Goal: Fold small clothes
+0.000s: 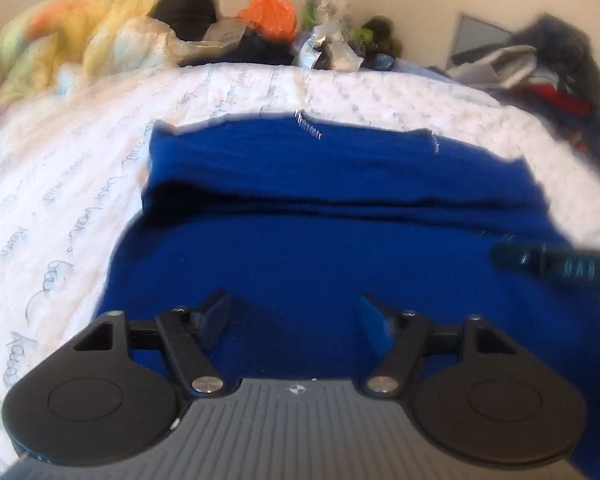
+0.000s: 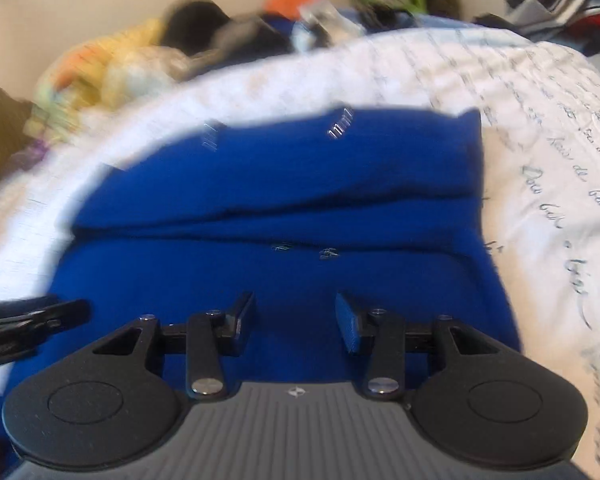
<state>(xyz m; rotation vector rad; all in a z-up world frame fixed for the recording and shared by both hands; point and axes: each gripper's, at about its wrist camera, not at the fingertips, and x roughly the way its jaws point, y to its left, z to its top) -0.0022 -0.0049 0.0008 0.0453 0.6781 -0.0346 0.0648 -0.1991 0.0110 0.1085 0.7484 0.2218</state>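
The blue garment (image 1: 320, 216) lies flat on the white bedspread (image 1: 60, 200) — soft, light, floppy, so I'd pinch its near hem. My left gripper (image 1: 296, 316) and right gripper (image 2: 296, 320) both hover wide apart, empty. Clutter (image 1: 268, 28) crowds the far edge — sides open.

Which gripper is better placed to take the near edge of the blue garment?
Neither clearly: left gripper and right gripper both hover open over the blue garment, left towards its left side, right towards its right.
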